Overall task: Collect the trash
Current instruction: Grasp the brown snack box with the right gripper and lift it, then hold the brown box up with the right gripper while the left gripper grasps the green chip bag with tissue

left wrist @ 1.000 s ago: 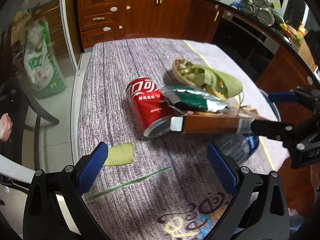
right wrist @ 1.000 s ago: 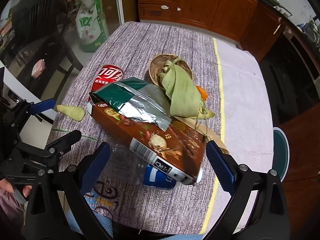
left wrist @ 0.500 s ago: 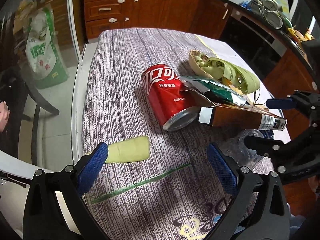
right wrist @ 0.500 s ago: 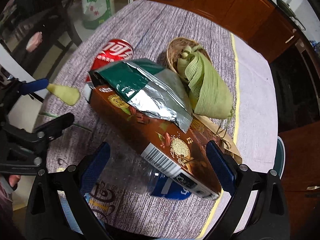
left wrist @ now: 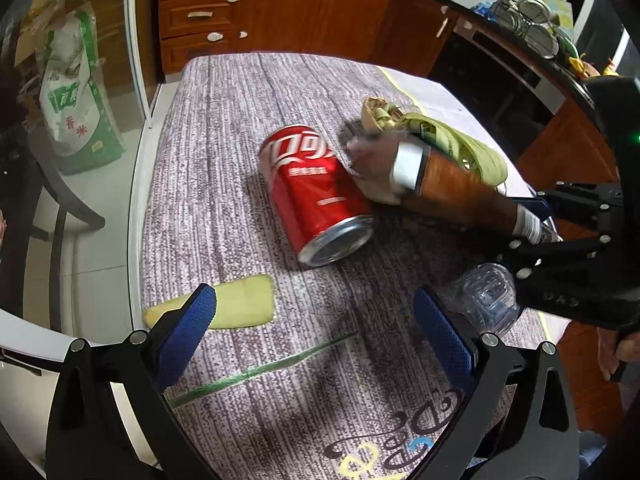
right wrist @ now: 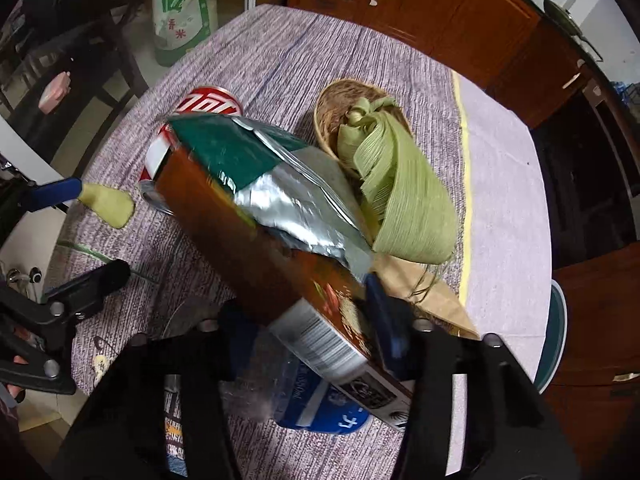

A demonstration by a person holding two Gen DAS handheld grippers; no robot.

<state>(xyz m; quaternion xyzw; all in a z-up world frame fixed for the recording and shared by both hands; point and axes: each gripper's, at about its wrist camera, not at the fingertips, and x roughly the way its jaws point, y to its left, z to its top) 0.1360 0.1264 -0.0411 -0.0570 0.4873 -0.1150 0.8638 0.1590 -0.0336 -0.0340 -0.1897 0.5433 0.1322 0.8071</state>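
My right gripper [right wrist: 308, 320] is shut on the near end of a brown snack box [right wrist: 248, 236], lifted and tilted; a green and silver foil bag [right wrist: 272, 184] lies on it. The box also shows in the left wrist view [left wrist: 460, 192], with the right gripper [left wrist: 536, 220] on it. My left gripper [left wrist: 316, 328] is open and empty, low over the table. A red cola can [left wrist: 316, 196] lies on its side ahead of it. A yellow-green peel [left wrist: 240, 308] lies by the left finger. A clear plastic bottle [left wrist: 484, 300] lies under the box.
A wicker basket [right wrist: 340, 100] with green leaf wrappers [right wrist: 400, 200] sits behind the box. A green leaf strip [left wrist: 260, 372] lies near my left gripper. The table [left wrist: 224, 120] has a striped cloth. Wooden cabinets [left wrist: 280, 4] and a rice sack [left wrist: 72, 92] stand beyond.
My right gripper closed on the box end and raised it, tilting it. My left gripper came closer to the can and the peel.
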